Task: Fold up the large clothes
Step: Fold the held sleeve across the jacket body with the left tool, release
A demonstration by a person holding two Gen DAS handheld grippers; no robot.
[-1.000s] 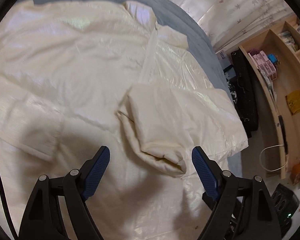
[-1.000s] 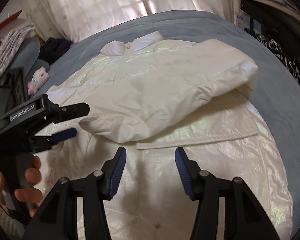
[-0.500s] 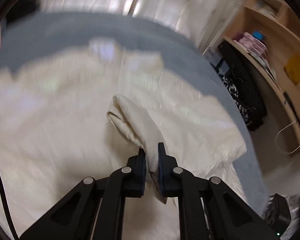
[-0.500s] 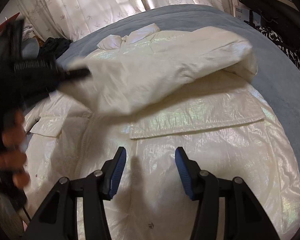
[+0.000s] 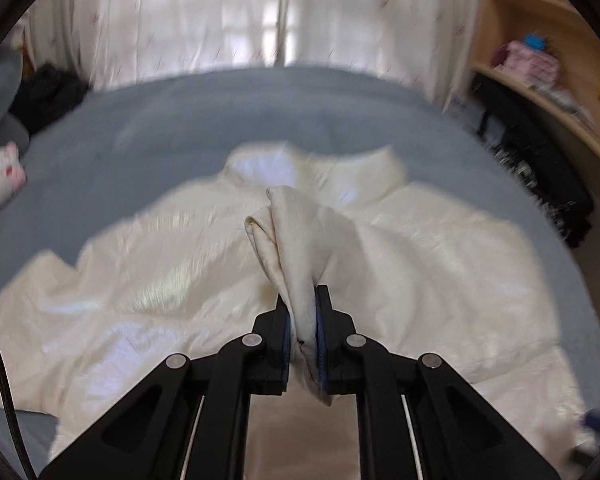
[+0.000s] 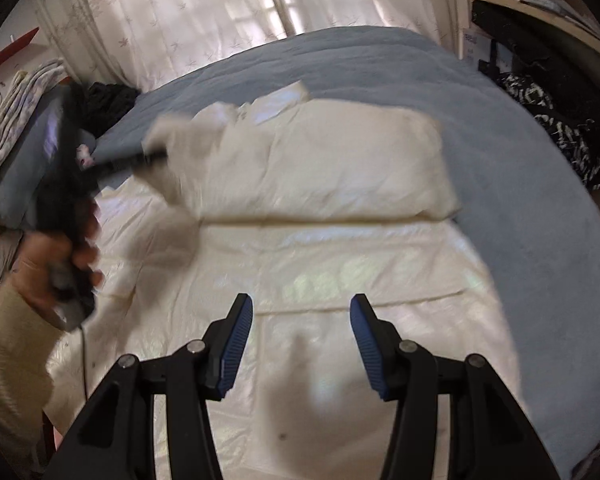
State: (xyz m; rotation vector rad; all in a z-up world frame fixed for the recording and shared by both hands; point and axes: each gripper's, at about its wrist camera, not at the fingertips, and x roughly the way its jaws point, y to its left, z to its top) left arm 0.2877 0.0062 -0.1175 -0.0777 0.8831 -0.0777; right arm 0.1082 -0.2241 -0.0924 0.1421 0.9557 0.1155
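Observation:
A large cream shiny jacket (image 6: 340,264) lies spread on a blue-grey bed (image 6: 500,128); it also shows in the left wrist view (image 5: 140,280). My left gripper (image 5: 302,312) is shut on the cuff end of the jacket's sleeve (image 5: 296,240) and holds it lifted above the jacket body. In the right wrist view the left gripper (image 6: 152,158) appears blurred at the left, with the sleeve (image 6: 320,168) stretched across the chest. My right gripper (image 6: 300,344) is open and empty, hovering over the lower part of the jacket.
A pink-and-white plush toy (image 5: 0,180) and dark clothing (image 5: 48,92) lie at the bed's left. Wooden shelves (image 5: 540,60) and a black bag (image 5: 540,176) stand at the right. White curtains (image 6: 220,12) hang behind the bed.
My left gripper has shut on the sleeve cuff and lifted it, carrying it up toward the collar. My right gripper has stayed open over the jacket.

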